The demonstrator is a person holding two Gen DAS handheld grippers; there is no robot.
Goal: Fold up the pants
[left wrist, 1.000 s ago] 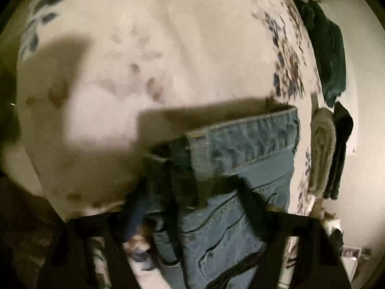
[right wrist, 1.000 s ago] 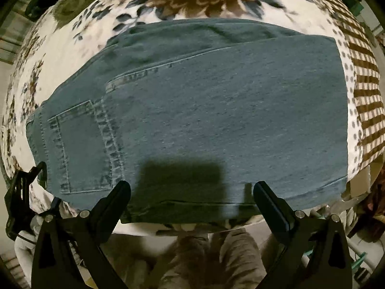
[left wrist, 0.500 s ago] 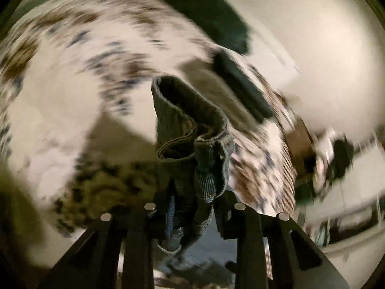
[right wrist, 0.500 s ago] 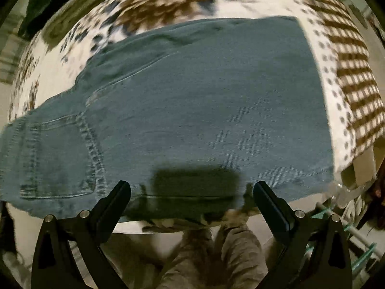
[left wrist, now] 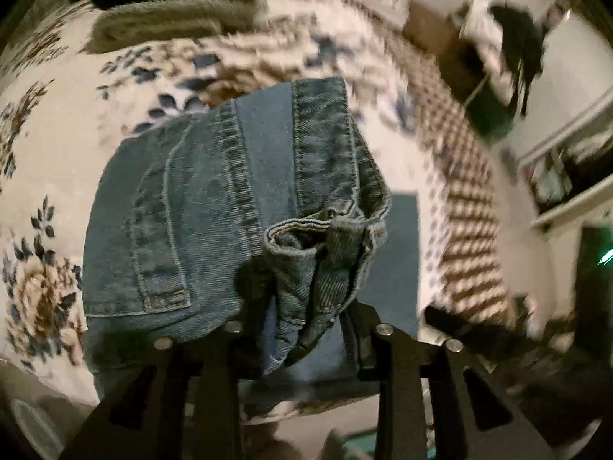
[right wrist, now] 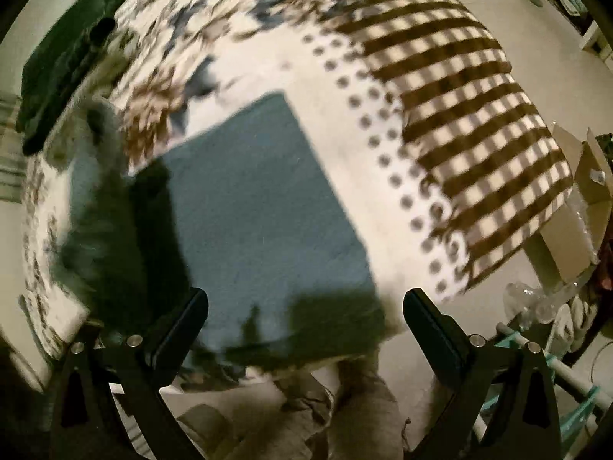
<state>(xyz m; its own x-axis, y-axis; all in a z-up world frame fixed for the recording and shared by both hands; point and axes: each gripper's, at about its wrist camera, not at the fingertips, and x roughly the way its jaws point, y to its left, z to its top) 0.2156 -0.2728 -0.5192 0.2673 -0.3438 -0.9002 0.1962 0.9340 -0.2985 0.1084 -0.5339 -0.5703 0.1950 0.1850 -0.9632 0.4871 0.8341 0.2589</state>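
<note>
Blue jeans point(left wrist: 184, 207) lie on a floral and checked bedspread point(left wrist: 49, 153). My left gripper point(left wrist: 302, 329) is shut on the bunched waistband of the jeans and holds it up over the rest of the garment, back pocket facing up. In the right wrist view the leg part of the jeans point(right wrist: 260, 207) lies flat on the bedspread point(right wrist: 459, 115), blurred. My right gripper point(right wrist: 306, 314) is open and empty above the near edge of the jeans.
Folded dark and grey clothes point(left wrist: 164, 7) lie at the far side of the bed. A dark green garment point(right wrist: 65, 73) sits at the far left. A cardboard box point(right wrist: 578, 207) and clutter stand on the floor to the right.
My left gripper has closed on the waistband, lifted it and swung it over the legs. My right gripper stayed open while its view swung right along the jeans.
</note>
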